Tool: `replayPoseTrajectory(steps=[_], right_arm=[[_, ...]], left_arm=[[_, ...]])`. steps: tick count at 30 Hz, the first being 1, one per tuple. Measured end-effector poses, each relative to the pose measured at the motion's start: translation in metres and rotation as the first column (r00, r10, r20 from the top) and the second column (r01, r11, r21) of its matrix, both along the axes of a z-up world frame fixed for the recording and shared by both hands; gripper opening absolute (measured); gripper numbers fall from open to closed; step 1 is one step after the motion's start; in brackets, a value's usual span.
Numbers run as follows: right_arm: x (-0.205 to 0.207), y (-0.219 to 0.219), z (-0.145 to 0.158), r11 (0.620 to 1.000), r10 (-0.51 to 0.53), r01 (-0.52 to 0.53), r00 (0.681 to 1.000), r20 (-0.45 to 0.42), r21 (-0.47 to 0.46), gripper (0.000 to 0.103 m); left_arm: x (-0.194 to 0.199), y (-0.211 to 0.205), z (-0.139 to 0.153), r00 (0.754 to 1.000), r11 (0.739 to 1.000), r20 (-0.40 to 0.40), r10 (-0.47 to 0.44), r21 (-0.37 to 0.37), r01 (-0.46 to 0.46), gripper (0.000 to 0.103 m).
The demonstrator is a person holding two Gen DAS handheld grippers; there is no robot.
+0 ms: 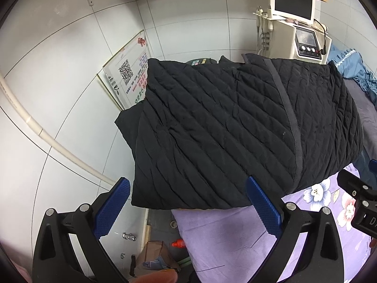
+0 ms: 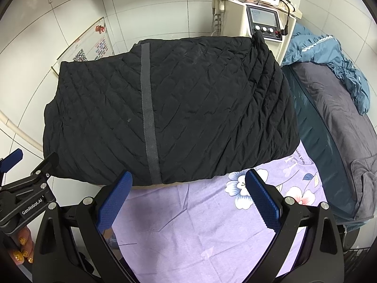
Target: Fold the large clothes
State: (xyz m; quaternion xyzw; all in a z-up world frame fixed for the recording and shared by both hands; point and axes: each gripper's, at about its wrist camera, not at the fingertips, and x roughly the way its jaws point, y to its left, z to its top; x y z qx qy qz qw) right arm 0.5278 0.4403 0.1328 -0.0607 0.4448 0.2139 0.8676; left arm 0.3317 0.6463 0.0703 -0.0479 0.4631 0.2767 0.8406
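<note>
**Both tongs wide apart before a folded black jacket**

The quilted black jacket (image 2: 169,108) lies just ahead of both tongs, its long axis running left to right across a lilac floral sheet (image 2: 193,217). The right gripper (image 2: 188,198) and left gripper (image 1: 187,208) gape empty (neither touches cloth). The left sits nearer the overhanging left edge. A cream machine (image 2: 264,23) stands beyond.
</note>
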Motion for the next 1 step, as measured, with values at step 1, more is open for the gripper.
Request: replayPoseTrajectory(steps=[1], right_arm=[[0.0000, -0.0001, 0.0000, 1.000, 0.000, 0.000, 1.000, 0.001, -0.001, 0.095]], left_arm=[[-0.0001, -0.0001, -0.0003, 1.000, 1.000, -0.001, 0.000, 0.000, 0.000, 0.097]])
